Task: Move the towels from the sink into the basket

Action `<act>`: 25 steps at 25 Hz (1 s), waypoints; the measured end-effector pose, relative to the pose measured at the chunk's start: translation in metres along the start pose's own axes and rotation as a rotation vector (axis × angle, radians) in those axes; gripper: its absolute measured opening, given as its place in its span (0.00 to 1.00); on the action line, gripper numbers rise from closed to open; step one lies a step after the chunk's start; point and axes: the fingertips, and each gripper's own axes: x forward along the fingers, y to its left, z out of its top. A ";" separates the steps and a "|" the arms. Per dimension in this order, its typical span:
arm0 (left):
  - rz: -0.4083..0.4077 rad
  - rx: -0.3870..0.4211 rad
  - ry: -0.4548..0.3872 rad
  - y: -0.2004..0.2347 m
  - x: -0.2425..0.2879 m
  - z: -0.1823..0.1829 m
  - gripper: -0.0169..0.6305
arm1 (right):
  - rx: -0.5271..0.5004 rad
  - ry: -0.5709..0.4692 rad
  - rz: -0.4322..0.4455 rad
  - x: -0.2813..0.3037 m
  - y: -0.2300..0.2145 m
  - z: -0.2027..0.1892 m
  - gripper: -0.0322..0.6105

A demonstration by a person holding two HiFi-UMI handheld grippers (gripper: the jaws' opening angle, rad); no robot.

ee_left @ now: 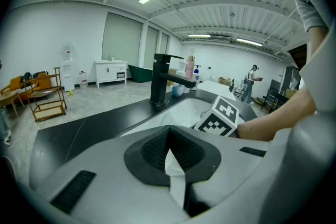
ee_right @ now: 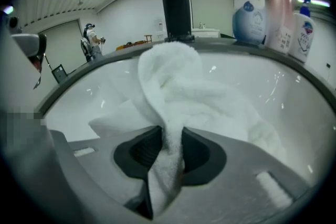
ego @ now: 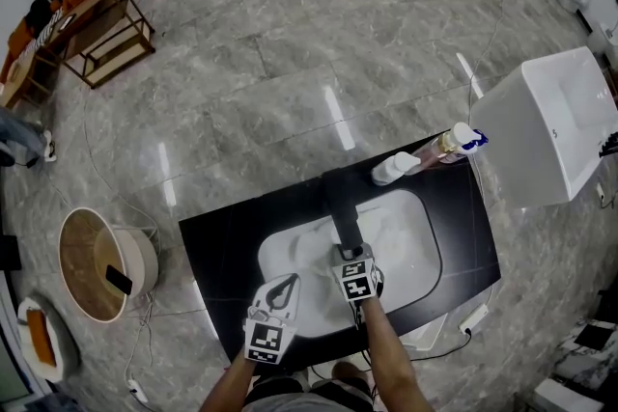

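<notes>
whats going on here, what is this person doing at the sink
A person holds a claw in each hand over a white sink. The right claw is shut on a white towel that lies bunched in the sink. The left claw hangs at the sink's near edge with its jaws together. The basket stands on the floor off to the left.

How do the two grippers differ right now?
The right gripper is down in the sink; the left gripper hangs at its near rim. The right gripper's jaws pinch a white towel; the left gripper's jaws are together, empty. Both are white.
</notes>
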 end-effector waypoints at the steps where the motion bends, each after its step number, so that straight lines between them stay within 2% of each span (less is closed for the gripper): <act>1: 0.001 0.003 -0.005 0.000 -0.002 0.002 0.04 | 0.009 -0.019 -0.006 -0.008 0.001 0.004 0.21; 7: -0.002 0.013 -0.052 -0.005 -0.010 0.025 0.04 | 0.093 -0.112 -0.030 -0.055 0.000 0.018 0.21; 16: -0.049 0.073 -0.132 -0.039 -0.032 0.064 0.04 | 0.071 -0.222 -0.119 -0.142 -0.007 0.035 0.21; 25: -0.134 0.154 -0.212 -0.095 -0.046 0.115 0.04 | 0.076 -0.393 -0.262 -0.268 -0.030 0.049 0.20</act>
